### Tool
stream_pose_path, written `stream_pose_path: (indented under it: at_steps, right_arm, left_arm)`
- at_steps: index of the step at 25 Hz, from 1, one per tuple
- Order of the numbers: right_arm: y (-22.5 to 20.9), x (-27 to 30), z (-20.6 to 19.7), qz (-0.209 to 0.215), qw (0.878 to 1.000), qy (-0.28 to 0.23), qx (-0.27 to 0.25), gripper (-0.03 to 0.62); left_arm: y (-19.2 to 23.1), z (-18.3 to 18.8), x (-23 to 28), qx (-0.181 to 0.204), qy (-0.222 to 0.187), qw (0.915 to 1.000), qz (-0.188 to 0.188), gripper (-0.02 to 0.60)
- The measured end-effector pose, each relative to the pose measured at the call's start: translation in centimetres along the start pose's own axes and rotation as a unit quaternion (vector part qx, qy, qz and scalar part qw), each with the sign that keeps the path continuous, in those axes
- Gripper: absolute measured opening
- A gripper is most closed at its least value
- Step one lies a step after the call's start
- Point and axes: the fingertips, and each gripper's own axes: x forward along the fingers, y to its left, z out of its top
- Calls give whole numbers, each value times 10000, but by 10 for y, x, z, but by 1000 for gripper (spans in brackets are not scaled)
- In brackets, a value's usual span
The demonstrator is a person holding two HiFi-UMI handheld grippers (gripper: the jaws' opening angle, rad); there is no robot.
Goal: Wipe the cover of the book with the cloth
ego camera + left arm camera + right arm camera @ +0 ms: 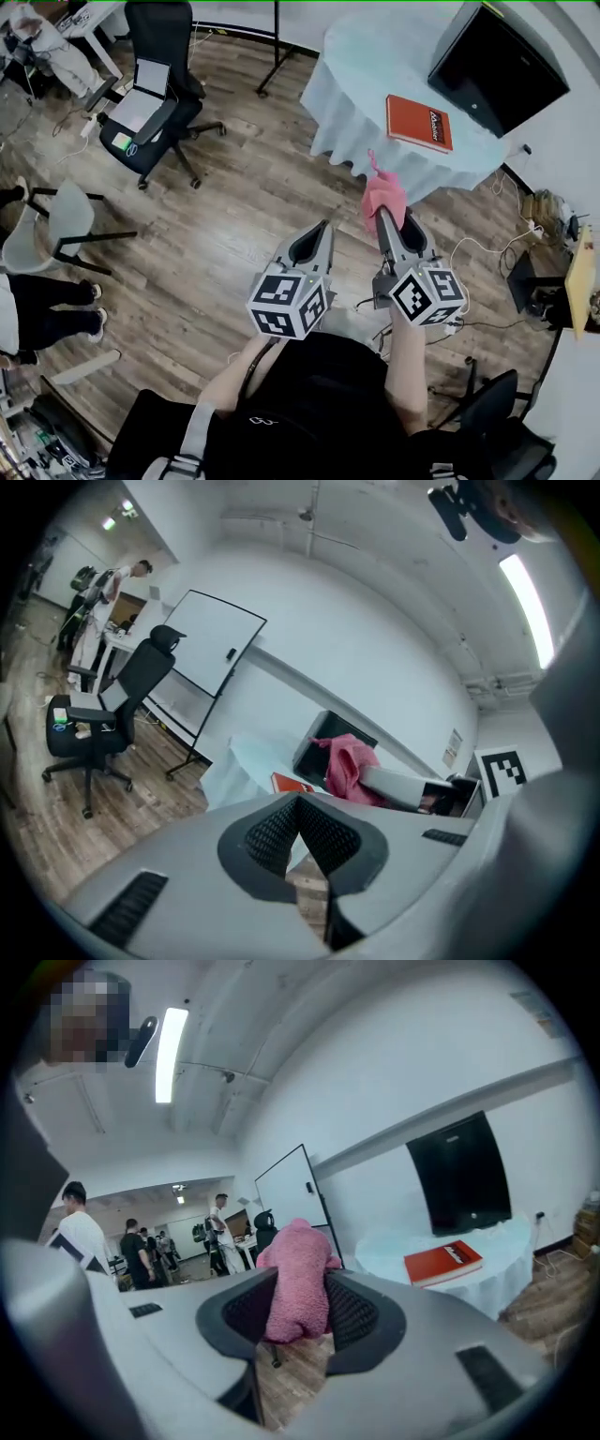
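I judged the step in hand to be the approach, with no wiping begun. The round table, draped in a pale cover, stood well apart from both grippers across the wooden floor. A black screen occupied its far edge. The book, red-covered, lay flat near the table's near edge, close to the screen but apart from it, with nothing touching it. The left gripper had its jaws together and carried nothing. The right gripper was clamped on the pink cloth, which bunched out past the jaw tips. The next move, as I read it, called for carrying the right gripper to the table, lowering the cloth onto the cover, and perhaps steadying the book with the left gripper. I saw no container in use.
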Motion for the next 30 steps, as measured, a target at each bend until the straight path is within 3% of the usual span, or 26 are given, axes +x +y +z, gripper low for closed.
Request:
stream_pose_path:
  at_steps: [3,6,10,16,19,25,30]
  right_arm:
    - [28,35,17,405,9988,-49,-272,152]
    - [31,52,11,513,9978,112,-413,152]
    - [-2,54,17,216,9981,132,-554,152]
    - [-77,50,69,-423,9962,-329,-691,152]
    - [-102,62,79,-435,9952,-363,-793,152]
    - [-159,112,66,-163,9990,-205,-363,152]
    - [-199,155,83,237,9993,-123,-278,152]
  left_arm:
    - [40,12,5,-250,-70,9992,291,11]
    - [57,25,13,-323,-205,9987,324,11]
    - [57,43,32,-318,-399,9985,194,11]
    - [24,53,77,-151,-418,9987,-242,11]
    - [15,55,104,-89,-387,9988,-276,11]
    - [22,43,155,-54,-202,9997,104,11]
    - [19,45,215,-146,-5,9982,586,11]
